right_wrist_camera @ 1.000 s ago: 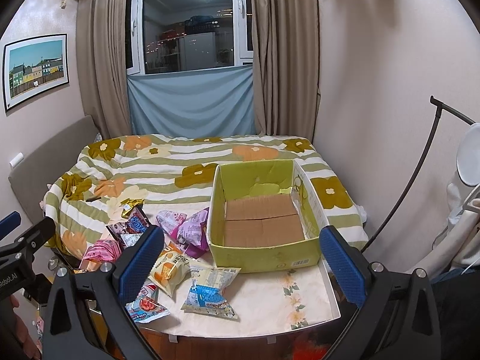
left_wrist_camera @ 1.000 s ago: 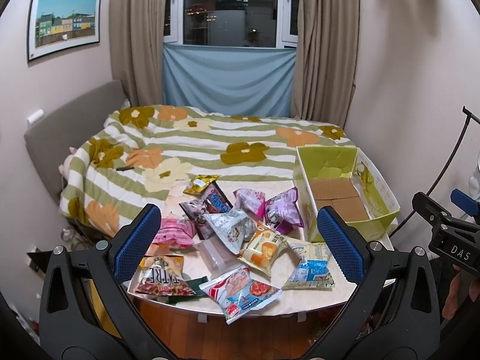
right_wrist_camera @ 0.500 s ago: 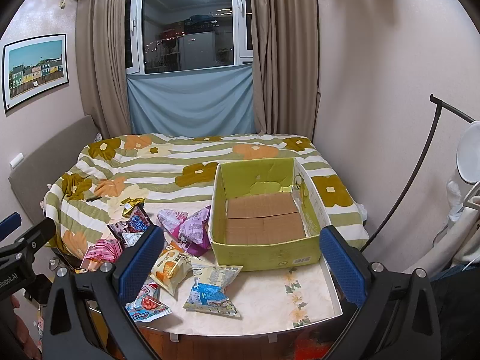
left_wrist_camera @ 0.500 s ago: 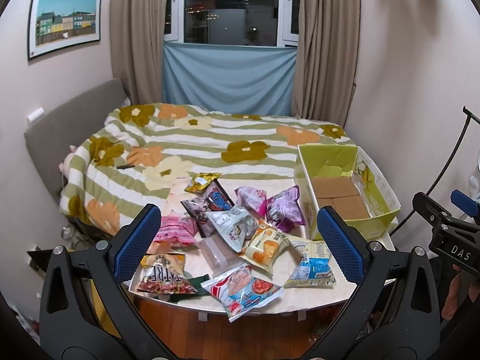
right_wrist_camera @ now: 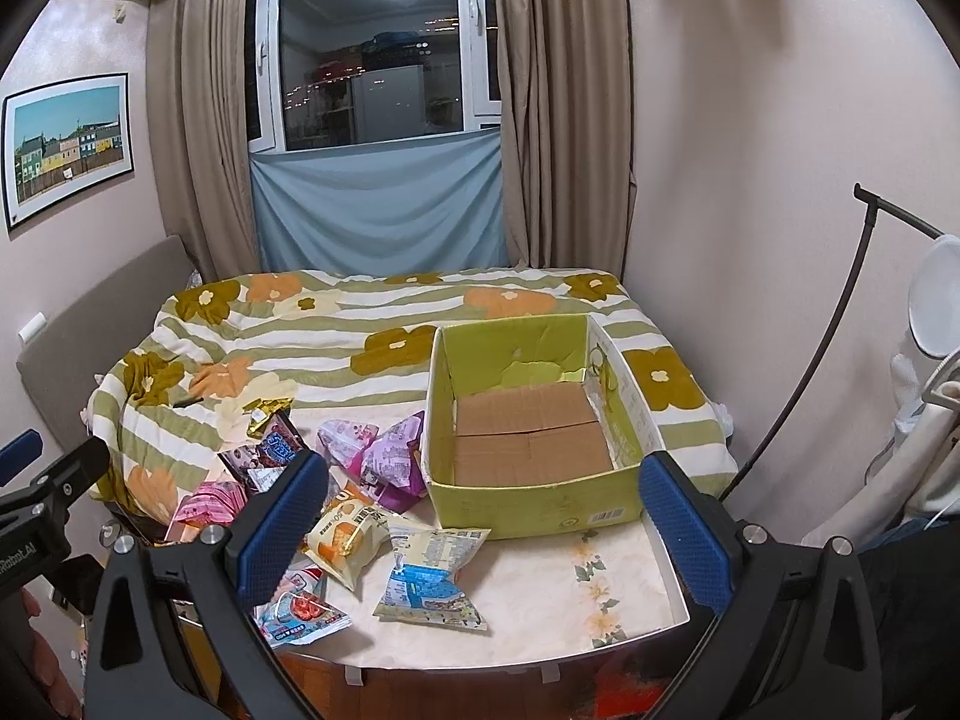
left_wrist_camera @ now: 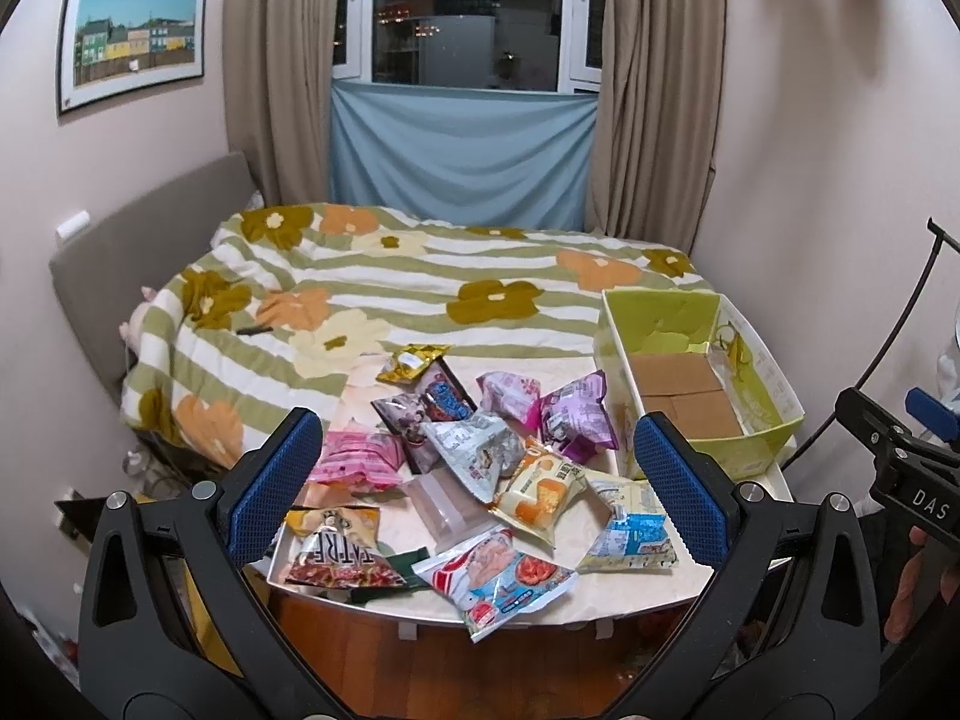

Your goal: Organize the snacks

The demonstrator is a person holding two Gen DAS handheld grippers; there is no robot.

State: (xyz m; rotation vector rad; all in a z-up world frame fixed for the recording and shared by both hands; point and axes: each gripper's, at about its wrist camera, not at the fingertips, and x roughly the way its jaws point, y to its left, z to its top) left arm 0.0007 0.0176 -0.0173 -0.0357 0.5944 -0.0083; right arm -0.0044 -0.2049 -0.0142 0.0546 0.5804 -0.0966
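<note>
Several snack bags lie in a loose heap on a small white table point(left_wrist_camera: 630, 591): a yellow-orange bag point(left_wrist_camera: 537, 495), a blue-white bag point(left_wrist_camera: 633, 531), a purple bag point(left_wrist_camera: 576, 417), a pink bag point(left_wrist_camera: 357, 459) and a red-white bag point(left_wrist_camera: 495, 579). An empty yellow-green cardboard box point(left_wrist_camera: 744, 450) stands at the table's right; in the right wrist view the box point(right_wrist_camera: 534, 501) is straight ahead. My left gripper point(left_wrist_camera: 480, 480) is open and empty, held back from the heap. My right gripper point(right_wrist_camera: 483, 519) is open and empty, in front of the box and the blue-white bag point(right_wrist_camera: 429, 579).
A bed with a flowered striped blanket point(left_wrist_camera: 420, 288) lies right behind the table. A grey headboard point(left_wrist_camera: 120, 276) is on the left, a curtained window behind. A black lamp stand point(right_wrist_camera: 804, 390) leans at the right wall. Wooden floor shows below the table's front edge.
Both grippers have drifted slightly closer to the table; the snacks and box sit a little nearer in view. Nothing was taken hold of.
</note>
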